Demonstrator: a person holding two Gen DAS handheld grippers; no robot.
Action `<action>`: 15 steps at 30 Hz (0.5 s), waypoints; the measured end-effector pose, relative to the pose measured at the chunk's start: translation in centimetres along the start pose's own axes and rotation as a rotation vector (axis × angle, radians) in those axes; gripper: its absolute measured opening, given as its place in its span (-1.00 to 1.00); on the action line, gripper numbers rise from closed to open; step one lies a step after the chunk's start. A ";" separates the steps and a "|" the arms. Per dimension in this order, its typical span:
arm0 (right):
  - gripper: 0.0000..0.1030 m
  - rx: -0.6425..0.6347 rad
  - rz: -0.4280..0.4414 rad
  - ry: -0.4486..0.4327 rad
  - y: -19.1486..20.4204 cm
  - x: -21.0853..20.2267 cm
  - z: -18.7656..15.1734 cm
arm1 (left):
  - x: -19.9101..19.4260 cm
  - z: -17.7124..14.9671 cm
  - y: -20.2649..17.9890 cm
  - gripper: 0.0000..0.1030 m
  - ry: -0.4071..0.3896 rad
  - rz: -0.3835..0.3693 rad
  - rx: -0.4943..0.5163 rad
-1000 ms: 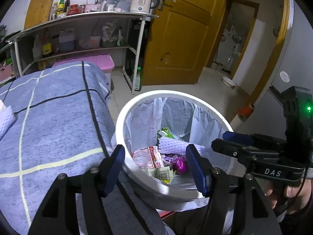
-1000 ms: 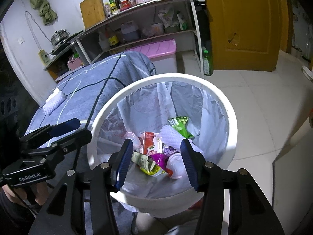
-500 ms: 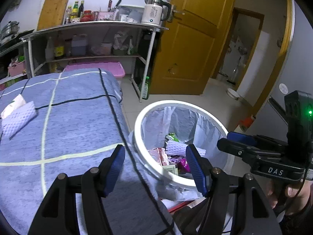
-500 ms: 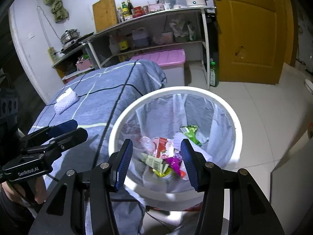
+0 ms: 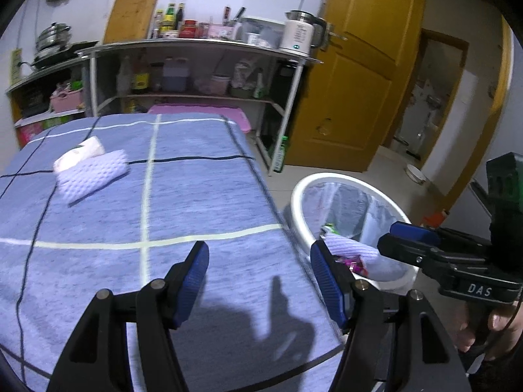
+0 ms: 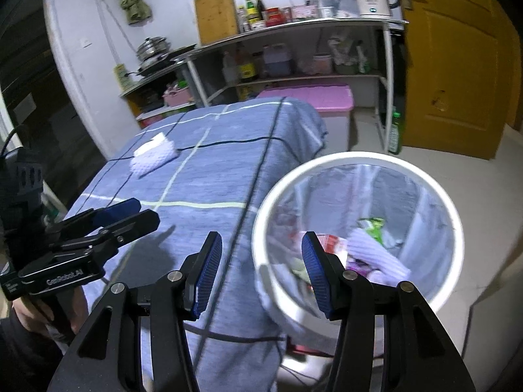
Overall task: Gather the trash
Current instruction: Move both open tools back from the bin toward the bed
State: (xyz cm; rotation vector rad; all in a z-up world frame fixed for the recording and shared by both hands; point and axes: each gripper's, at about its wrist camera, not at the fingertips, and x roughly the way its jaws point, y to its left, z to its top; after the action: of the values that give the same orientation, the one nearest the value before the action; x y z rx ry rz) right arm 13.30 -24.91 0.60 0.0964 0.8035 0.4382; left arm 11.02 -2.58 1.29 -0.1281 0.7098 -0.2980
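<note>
The white bin (image 6: 359, 225), lined with a clear bag, already holds a good deal of trash: a green wrapper (image 6: 371, 225), a red packet (image 6: 330, 240), a magenta wrapper (image 5: 354, 263) and a pale purple foam sheet (image 6: 376, 254) lie in the bottom. That part of the job looks done. What seems left sits on the desk (image 5: 196, 202), which is draped in a blue checked cloth: another pale purple foam sheet (image 5: 94, 174) with a small white packet (image 5: 80, 153) touching its far edge, up at about ten o'clock in the left wrist view and well apart from the bin, which stands on the floor just beside the desk's edge at three o'clock. No other loose scraps show on the cloth, though the near corners are hidden by the tools. The left tongs (image 5: 258, 281) stand apart with nothing between them, hovering over the bare cloth. The right tongs (image 6: 260, 272) are likewise apart and empty, straddling the gap between desk edge and bin rim. By this reading the task is most of the way along, with one more pickup from the far left of the desk outstanding.
</note>
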 end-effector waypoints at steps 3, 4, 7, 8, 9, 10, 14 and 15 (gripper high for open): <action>0.01 -0.024 0.028 0.006 1.5 0.7 0.5 | -0.6 -0.2 1.4 0.29 -0.014 0.023 -0.015; 0.01 -0.030 0.035 0.007 1.8 0.9 0.6 | -0.8 -0.1 1.8 0.29 -0.019 0.033 -0.018; 0.01 -0.055 0.057 0.012 3.2 1.6 1.2 | -1.3 0.2 3.2 0.29 -0.030 0.059 -0.031; 0.01 -0.066 0.066 0.013 3.8 1.8 1.4 | -1.4 0.2 3.7 0.29 -0.034 0.069 -0.036; 0.01 -0.072 0.071 0.014 4.1 2.0 1.6 | -1.5 0.3 4.2 0.29 -0.036 0.076 -0.040; 0.01 -0.081 0.078 0.015 4.5 2.3 1.8 | -1.6 0.4 4.7 0.29 -0.041 0.086 -0.044; 0.01 -0.100 0.095 0.026 5.7 3.4 2.4 | -1.8 0.9 7.0 0.29 -0.055 0.115 -0.067; 0.01 -0.105 0.099 0.028 5.9 3.7 2.5 | -1.8 1.0 7.6 0.29 -0.058 0.125 -0.070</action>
State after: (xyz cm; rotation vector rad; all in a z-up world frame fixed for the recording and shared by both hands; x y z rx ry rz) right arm 15.31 -17.84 1.33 0.0328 0.8043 0.5753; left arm 12.11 5.18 1.54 -0.1576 0.6682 -0.1489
